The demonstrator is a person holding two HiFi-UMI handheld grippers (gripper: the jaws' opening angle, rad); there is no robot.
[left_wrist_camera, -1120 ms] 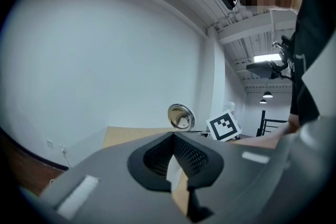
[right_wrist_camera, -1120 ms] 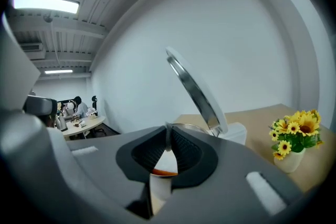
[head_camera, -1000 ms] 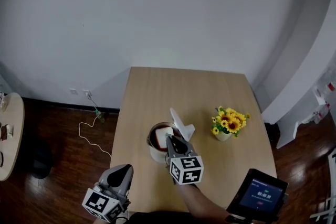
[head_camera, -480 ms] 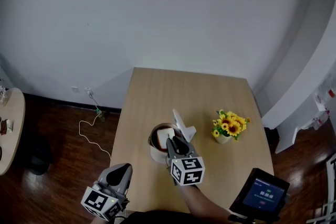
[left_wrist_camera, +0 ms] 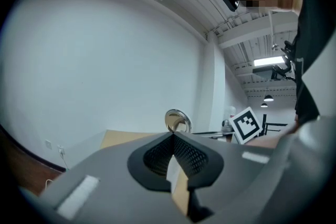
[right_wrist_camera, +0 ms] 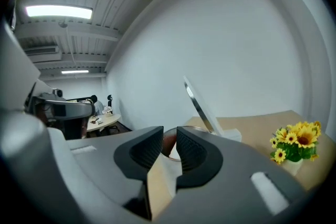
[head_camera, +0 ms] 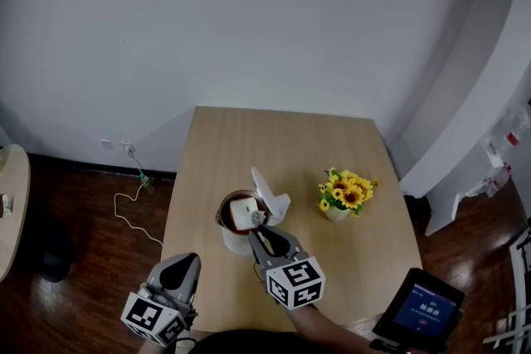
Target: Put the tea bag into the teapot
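Observation:
A white teapot [head_camera: 236, 238] stands on the wooden table [head_camera: 282, 137] with its lid [head_camera: 267, 193] flipped up. A white tea bag [head_camera: 243, 214] lies in its dark opening. My right gripper [head_camera: 260, 236] hovers just at the pot's near rim, jaws a little apart, open, with nothing between them. In the right gripper view the gripper [right_wrist_camera: 169, 136] looks at the pot's rim [right_wrist_camera: 200, 129], the raised lid [right_wrist_camera: 197, 105] and the tea bag [right_wrist_camera: 173, 155] through the gap. My left gripper [head_camera: 184, 265] hangs at the table's near left corner, shut and empty [left_wrist_camera: 172, 135].
A small pot of yellow flowers [head_camera: 344, 193] stands right of the teapot, also in the right gripper view [right_wrist_camera: 296, 141]. A tablet [head_camera: 423, 311] sits at the lower right, off the table. A round side table [head_camera: 10, 203] and a cable [head_camera: 133, 203] lie on the dark floor at left.
My right gripper has drawn back slightly from over the teapot's opening toward the near rim. The tea bag stays in the pot. The left gripper has hardly moved.

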